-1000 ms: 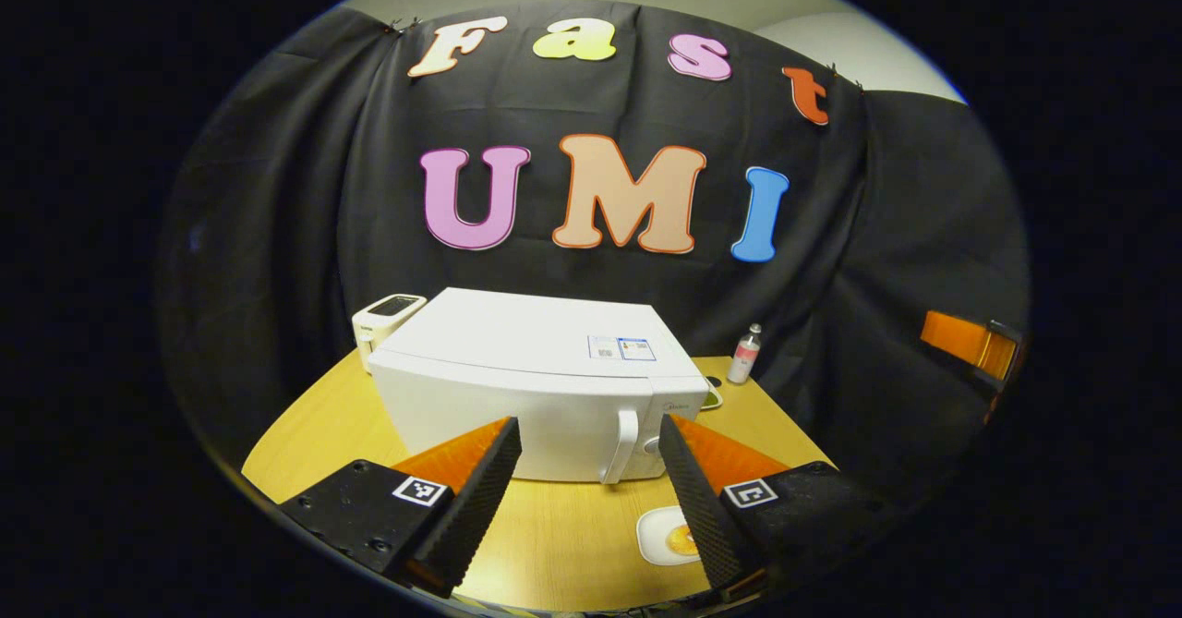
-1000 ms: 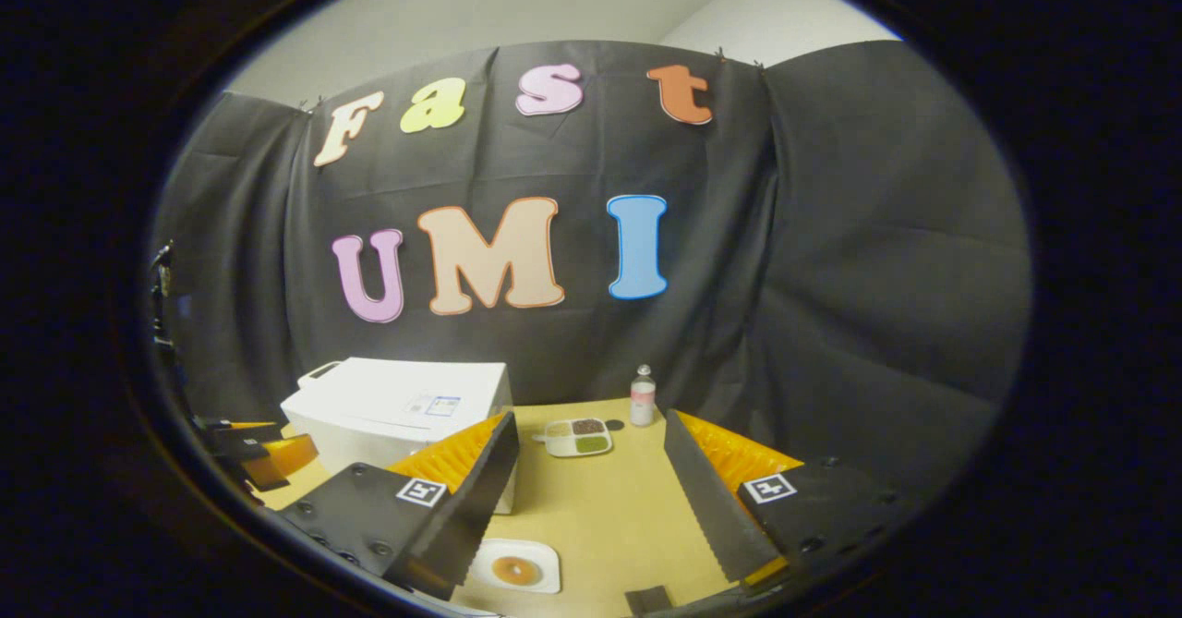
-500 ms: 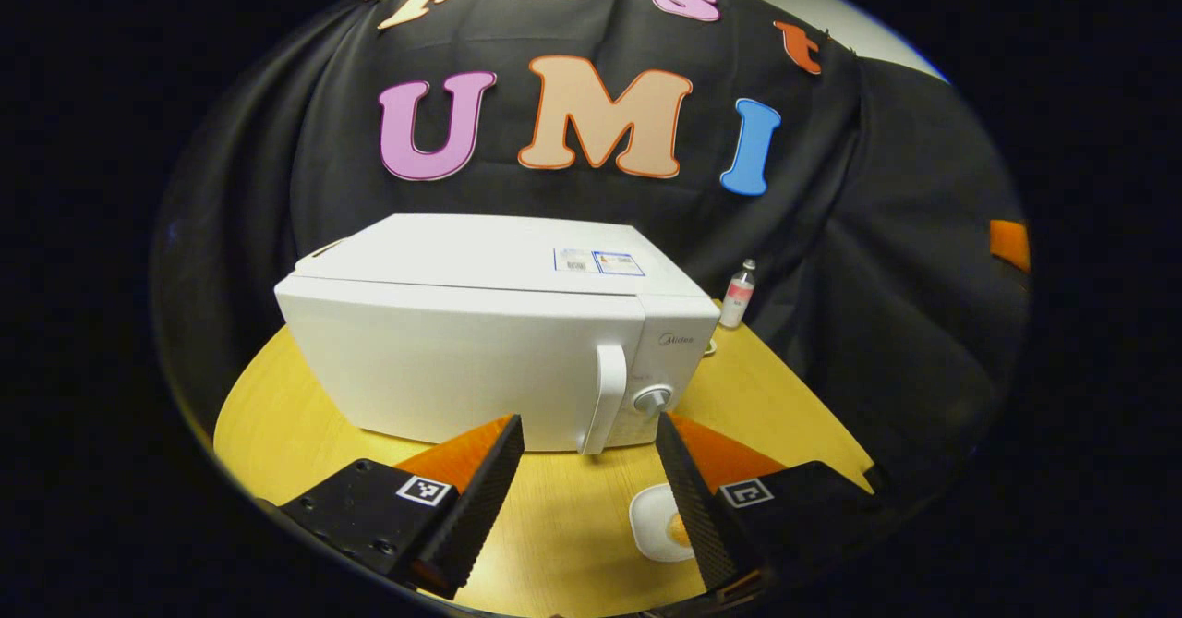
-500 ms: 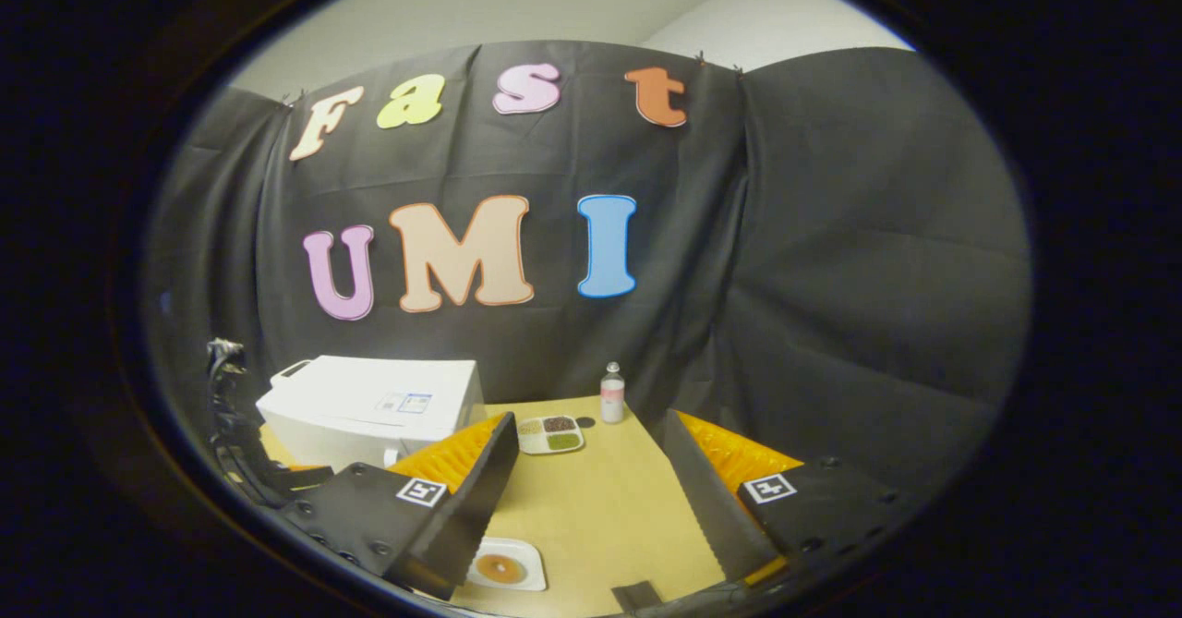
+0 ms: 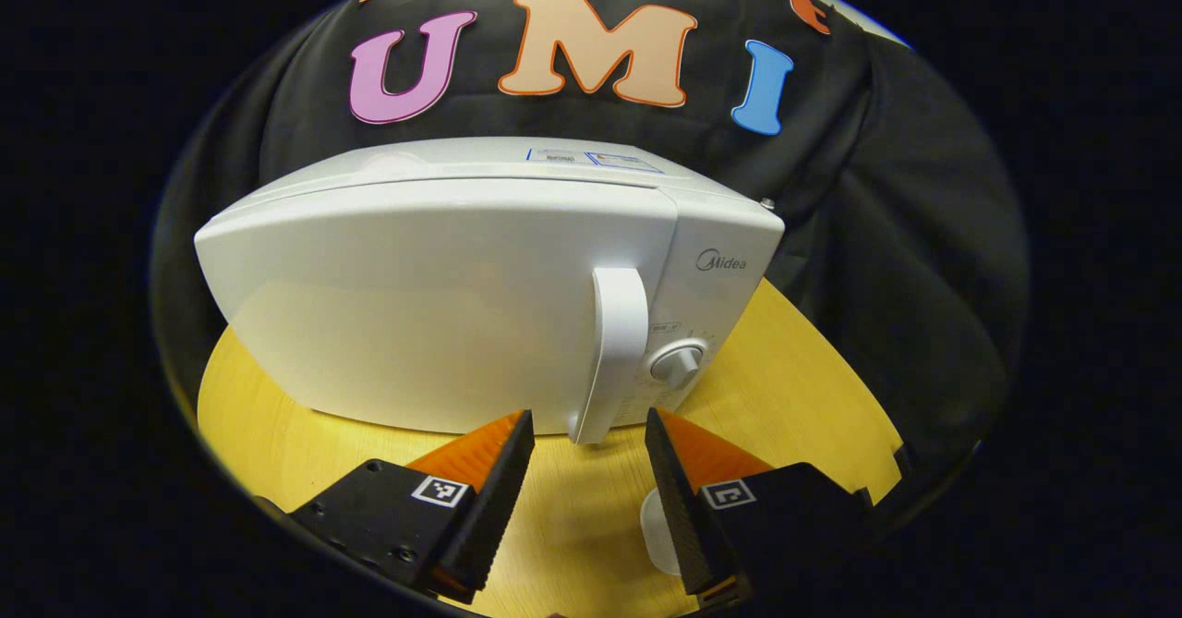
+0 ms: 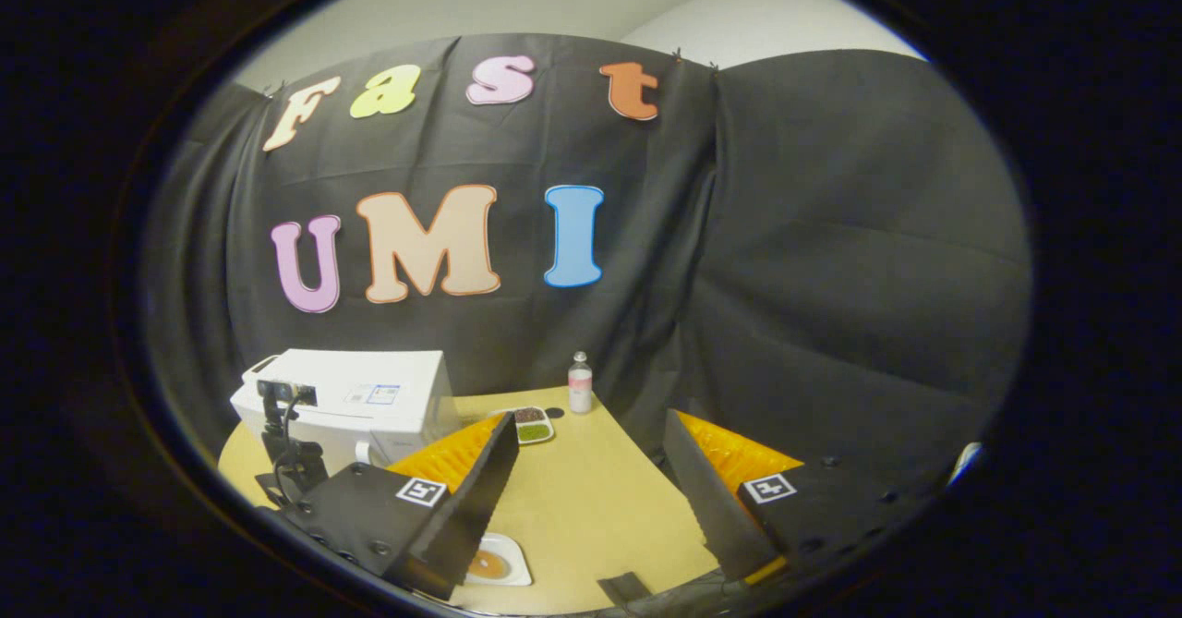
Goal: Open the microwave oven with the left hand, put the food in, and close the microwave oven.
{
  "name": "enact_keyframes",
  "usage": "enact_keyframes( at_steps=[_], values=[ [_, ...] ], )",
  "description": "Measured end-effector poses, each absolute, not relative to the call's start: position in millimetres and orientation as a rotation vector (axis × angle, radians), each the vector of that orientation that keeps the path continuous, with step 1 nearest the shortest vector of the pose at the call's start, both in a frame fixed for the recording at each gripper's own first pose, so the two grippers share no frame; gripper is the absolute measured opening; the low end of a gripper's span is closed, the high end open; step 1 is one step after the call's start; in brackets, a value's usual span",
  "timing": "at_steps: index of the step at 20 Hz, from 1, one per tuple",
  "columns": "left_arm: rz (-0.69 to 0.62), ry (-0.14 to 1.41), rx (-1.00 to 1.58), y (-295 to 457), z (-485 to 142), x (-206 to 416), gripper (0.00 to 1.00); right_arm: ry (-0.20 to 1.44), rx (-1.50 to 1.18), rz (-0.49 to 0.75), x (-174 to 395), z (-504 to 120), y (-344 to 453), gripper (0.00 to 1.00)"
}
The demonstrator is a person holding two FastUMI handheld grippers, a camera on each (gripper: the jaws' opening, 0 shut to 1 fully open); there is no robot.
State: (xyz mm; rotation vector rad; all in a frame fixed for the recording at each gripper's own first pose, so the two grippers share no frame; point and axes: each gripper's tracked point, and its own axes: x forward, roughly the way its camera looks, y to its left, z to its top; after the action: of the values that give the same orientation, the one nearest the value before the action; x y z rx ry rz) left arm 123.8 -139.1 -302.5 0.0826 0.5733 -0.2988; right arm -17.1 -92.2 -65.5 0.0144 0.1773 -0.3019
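- Light is falling from above, brightening the top of the white microwave (image 5: 443, 258) while its door is shading toward the bottom.
- The yellow table (image 5: 803, 369) is glowing warm in the left gripper view and showing paler in the right gripper view.
- The booth's dark cloth is soaking up light, keeping both views dim at the rim.
- Fisheye distortion is bowing the microwave's edges and curving the table's rim.
- Focus is staying fairly sharp; the bottle (image 6: 580, 383) is looking small and soft.
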Motion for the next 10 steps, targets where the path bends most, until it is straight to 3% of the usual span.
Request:
enact_keyframes(
  at_steps=[2,3,4,5,6,7,8,10],
  values=[
    [-0.305,0.580,0.083,-143,-307,130,0.77,0.189,0.016,-0.316,-17,-70,-94,0.97],
    [-0.307,0.587,0.087,-144,-310,132,0.70,0.194,0.014,-0.321,-17,-72,-94,0.97],
    [-0.307,0.594,0.088,-147,-313,135,0.74,0.197,0.011,-0.322,-18,-72,-93,0.97],
    [-0.308,0.600,0.086,-149,-316,138,0.66,0.199,0.009,-0.324,-17,-73,-93,0.97],
    [-0.307,0.607,0.086,-150,-319,139,0.70,0.200,0.006,-0.325,-18,-72,-92,0.97],
    [-0.304,0.614,0.089,-152,-321,141,0.63,0.201,0.004,-0.327,-18,-73,-92,0.97],
    [-0.303,0.623,0.092,-153,-324,142,0.65,0.202,0.002,-0.329,-18,-74,-93,0.97],
    [-0.290,0.630,0.104,-152,-327,145,0.47,0.207,-0.002,-0.337,-20,-75,-93,0.97]
  ],
)
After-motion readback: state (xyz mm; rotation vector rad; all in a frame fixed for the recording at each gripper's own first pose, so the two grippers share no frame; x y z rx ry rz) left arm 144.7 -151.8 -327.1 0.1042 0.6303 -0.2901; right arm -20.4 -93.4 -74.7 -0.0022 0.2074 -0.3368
